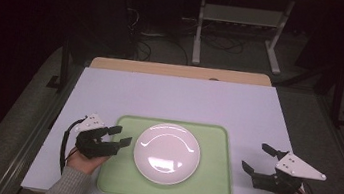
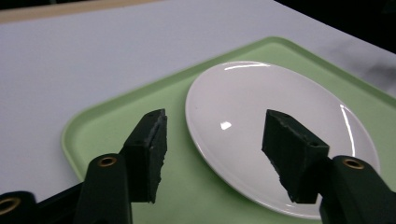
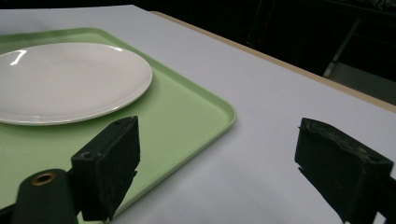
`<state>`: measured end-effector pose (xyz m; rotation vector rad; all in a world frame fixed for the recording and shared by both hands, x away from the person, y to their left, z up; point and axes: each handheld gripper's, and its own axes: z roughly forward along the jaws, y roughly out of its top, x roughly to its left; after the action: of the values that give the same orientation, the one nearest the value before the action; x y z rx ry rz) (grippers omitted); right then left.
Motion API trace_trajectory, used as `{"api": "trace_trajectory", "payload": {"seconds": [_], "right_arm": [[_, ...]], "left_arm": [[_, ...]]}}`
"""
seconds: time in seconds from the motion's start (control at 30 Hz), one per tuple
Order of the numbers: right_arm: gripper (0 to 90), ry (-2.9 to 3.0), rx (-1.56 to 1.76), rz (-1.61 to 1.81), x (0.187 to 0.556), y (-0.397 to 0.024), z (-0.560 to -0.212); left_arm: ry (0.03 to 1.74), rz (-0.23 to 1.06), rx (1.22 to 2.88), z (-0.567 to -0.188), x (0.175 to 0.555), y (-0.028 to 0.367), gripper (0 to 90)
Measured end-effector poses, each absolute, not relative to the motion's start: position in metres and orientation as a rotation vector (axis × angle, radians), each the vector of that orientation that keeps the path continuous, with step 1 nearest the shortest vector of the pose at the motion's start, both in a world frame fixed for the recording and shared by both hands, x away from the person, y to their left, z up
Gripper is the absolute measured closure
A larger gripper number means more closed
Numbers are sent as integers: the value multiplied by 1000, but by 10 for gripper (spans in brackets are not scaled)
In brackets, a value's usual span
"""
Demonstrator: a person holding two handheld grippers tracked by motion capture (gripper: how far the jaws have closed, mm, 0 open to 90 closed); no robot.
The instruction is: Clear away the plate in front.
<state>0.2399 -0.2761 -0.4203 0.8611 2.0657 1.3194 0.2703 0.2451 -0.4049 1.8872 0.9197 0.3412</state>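
White plate (image 1: 166,153) centred on green tray (image 1: 113,180) — left gripper (image 1: 121,136) at its left rim, right gripper (image 1: 256,158) off to its right, jaws released, empty. Likely next — grasp the rim.

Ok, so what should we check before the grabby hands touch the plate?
1. Plate sits flat inside the green tray: ok.
2. Plate is empty, nothing to spill: ok.
3. Left gripper has open jaws with nothing between them: ok.
4. Right gripper is open and empty, over the white table beside the tray: ok.
5. Left gripper lined up with the plate's rim: ok, it points at the near edge.
6. Plate slippery when pinched: cannot tell.
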Motion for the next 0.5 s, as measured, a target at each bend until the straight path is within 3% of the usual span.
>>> {"api": "trace_trajectory", "payload": {"seconds": [0.5], "right_arm": [[132, 2074, 872, 1307, 242, -276, -422]], "left_arm": [[869, 439, 1905, -406, 265, 261, 298]]}}
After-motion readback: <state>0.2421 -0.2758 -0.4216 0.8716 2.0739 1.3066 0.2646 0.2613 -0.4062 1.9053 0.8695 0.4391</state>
